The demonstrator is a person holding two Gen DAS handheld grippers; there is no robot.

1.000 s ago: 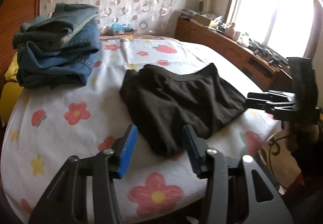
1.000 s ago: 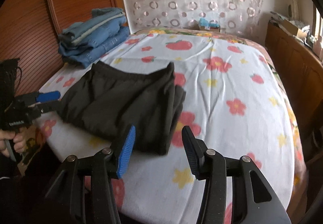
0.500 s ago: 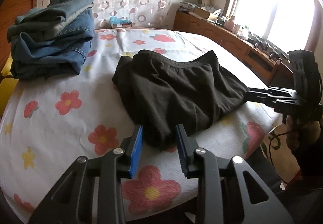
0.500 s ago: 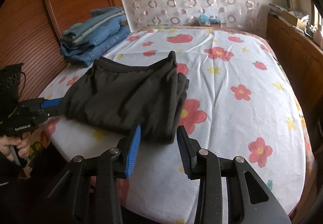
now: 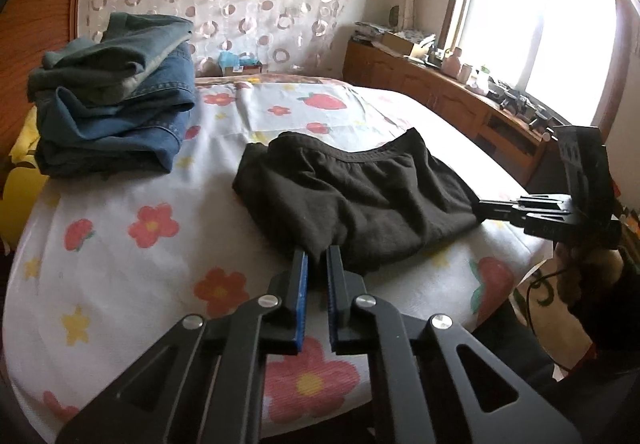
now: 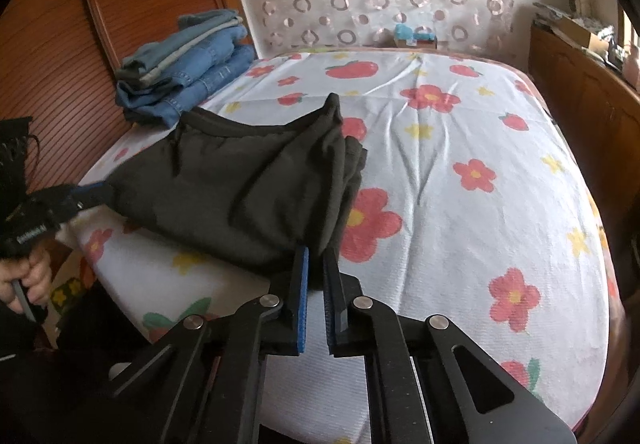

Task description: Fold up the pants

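Pinching pants (image 5: pixel 352 200) near corners at 6 o'clock, both grippers (image 5: pixel 316 264) (image 6: pixel 316 262) clamped on cloth; partly folded, final fold left, I judge.

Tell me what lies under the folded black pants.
The folded black fabric pants lie on the white flower-print bedsheet. The sheet directly beneath is covered, so anything there is hidden.

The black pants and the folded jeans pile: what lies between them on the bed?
In the left wrist view, only bare flowered sheet lies between the black pants and the folded jeans pile; nothing else sits there.
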